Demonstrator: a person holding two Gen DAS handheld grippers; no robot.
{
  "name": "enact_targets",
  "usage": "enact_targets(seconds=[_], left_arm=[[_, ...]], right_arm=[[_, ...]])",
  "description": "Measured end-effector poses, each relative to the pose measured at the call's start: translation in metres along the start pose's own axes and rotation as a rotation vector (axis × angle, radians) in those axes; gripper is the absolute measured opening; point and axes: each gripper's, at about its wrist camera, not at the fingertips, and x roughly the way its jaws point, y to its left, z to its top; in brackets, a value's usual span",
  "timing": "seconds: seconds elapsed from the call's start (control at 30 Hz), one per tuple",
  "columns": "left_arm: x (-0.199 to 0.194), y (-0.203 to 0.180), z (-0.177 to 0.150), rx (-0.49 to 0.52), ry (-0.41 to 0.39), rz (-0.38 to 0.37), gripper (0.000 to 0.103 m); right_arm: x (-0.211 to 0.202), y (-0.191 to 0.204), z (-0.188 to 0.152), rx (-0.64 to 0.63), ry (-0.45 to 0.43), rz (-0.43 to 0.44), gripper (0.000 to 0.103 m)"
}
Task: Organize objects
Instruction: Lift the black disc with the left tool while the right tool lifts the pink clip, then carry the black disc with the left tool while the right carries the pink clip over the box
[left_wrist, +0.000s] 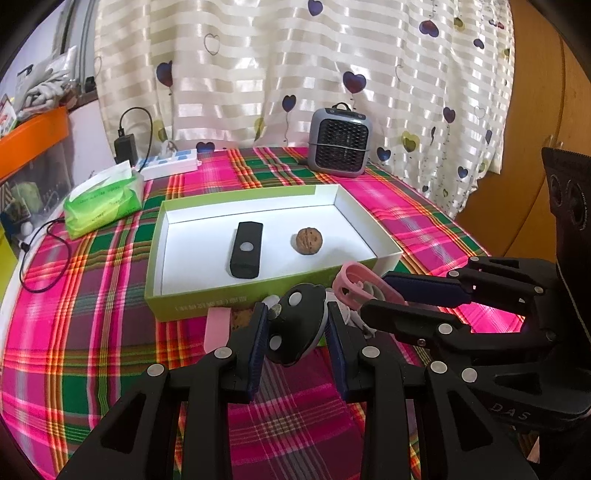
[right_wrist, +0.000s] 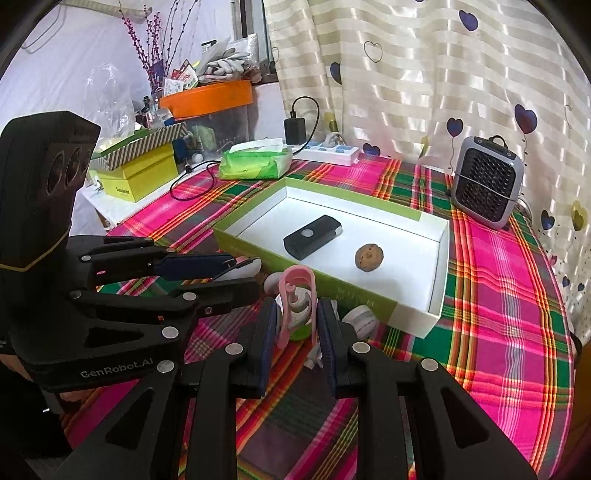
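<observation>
Two handheld tongs are working side by side over a tabletop (left_wrist: 110, 332) covered in a loud pink, green and red plaid cloth. The left tongs (left_wrist: 297, 328) are clamped on a black round gadget (left_wrist: 295, 325) with small silver dots on it, both blue pads pressed against its sides, right in front of the box. The right tongs (right_wrist: 297, 314) are clamped on a pink clip thing (right_wrist: 295, 295) that stands upright between the pads, with something green and white tucked at its base that I can't make out. Just past both sits a shallow green box (left_wrist: 184, 306) with a white inside, near edge almost touching the held stuff. Inside it lies a black remote-like stick (left_wrist: 245, 249) with a pale round button, and beside it but apart, a walnut (left_wrist: 309, 240). More small bits are huddled against the front wall of the box: a pale pink flat piece (left_wrist: 216, 328), a white round item (right_wrist: 360, 317), and something brown mostly hidden. Further back there's a green tissue pack (left_wrist: 105, 201) off to the left, a white power strip (left_wrist: 170, 164) with a black charger (left_wrist: 125, 147) plugged in, and a small grey heater (left_wrist: 340, 142) in front of a striped curtain (left_wrist: 258, 74) with heart balloons.
</observation>
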Motion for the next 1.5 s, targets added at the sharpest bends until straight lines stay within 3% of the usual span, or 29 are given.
enact_targets(seconds=[0.6, 1.5], left_arm=[[0.009, 0.0, 0.017, 0.029, -0.01, 0.053, 0.029], [0.038, 0.024, 0.044, -0.007, 0.0, 0.121, 0.029]], right_arm=[[0.012, -0.006, 0.015, -0.001, -0.006, -0.008, 0.024], [0.047, -0.029, 0.042, 0.026, 0.02, -0.053, 0.024]])
